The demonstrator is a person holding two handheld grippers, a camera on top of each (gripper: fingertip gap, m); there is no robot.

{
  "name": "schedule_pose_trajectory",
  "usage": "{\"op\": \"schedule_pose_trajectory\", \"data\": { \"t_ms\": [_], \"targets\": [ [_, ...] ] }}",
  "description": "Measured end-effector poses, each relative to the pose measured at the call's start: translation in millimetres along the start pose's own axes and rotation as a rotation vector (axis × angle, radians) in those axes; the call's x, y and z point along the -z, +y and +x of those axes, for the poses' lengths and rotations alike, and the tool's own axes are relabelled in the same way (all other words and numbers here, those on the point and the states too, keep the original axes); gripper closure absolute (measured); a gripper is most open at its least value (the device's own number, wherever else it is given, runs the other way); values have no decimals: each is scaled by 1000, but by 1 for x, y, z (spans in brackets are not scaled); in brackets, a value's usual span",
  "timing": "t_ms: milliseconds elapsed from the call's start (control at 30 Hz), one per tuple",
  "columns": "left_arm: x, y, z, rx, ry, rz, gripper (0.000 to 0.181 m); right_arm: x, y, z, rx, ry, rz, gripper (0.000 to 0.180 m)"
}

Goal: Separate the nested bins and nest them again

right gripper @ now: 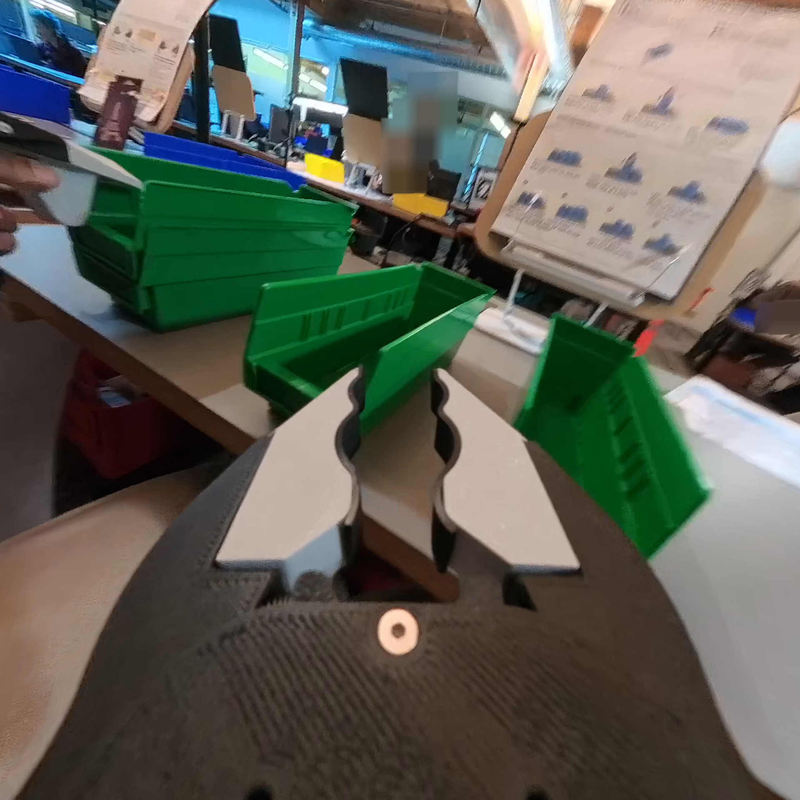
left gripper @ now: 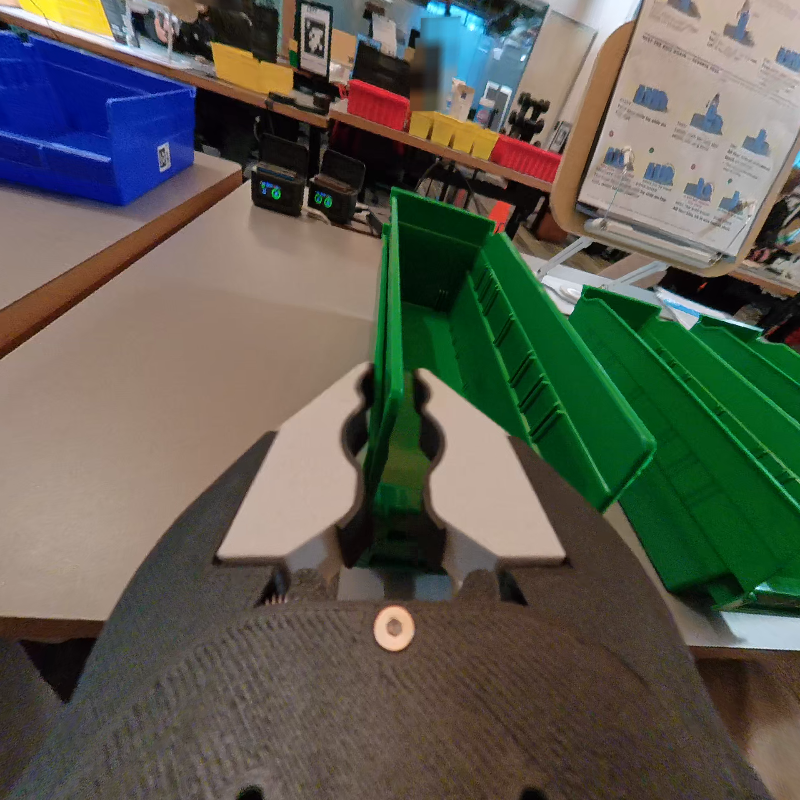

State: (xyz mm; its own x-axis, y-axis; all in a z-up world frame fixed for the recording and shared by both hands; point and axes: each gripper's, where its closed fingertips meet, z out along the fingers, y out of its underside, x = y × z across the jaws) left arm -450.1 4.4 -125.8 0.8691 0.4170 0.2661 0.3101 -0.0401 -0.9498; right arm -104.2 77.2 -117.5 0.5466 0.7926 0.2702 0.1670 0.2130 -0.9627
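Bin [left gripper: 454, 346] in my left gripper [left gripper: 391, 437]: its left wall is pinched between the fingers, long axis running straight ahead, the body tilted above the table [left gripper: 173, 346]. More green bins lie right. Right view: my right gripper [right gripper: 396, 433] is spread and empty; a second bin [right gripper: 346, 337] lies just ahead, a stack [right gripper: 216, 242] beyond.

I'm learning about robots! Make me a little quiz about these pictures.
1. True or false: the left tool is clamped on a wall of a green bin.
2. The right tool is: A) open, B) shut on a blue bin, C) shut on a sheet of paper.
3. Fill in: the big bin on the side table is coloured ____.

Key: 1 true; 2 A; 3 blue.
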Motion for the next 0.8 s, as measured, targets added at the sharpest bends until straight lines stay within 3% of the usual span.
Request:
{"op": "schedule_pose_trajectory", "data": {
  "t_ms": [33, 167, 367, 533, 800],
  "targets": [
    [2, -4, 3, 3, 12, 22, 151, 2, -6, 10, 42, 34, 35, 150],
    [12, -28, 2, -19, -24, 112, 120, 15, -20, 73, 79, 213, 129, 152],
    [35, -65, 29, -62, -16, 282, 117, 19, 36, 163, -172, 394, -53, 139],
    [43, -52, 75, -102, 84, 271, 117, 4, 65, 166, -298, 311, -169, 130],
    [52, -11, 109, 53, 292, 133, 118, -24, 99, 160, -381, 170, -312, 134]
  ]
}}
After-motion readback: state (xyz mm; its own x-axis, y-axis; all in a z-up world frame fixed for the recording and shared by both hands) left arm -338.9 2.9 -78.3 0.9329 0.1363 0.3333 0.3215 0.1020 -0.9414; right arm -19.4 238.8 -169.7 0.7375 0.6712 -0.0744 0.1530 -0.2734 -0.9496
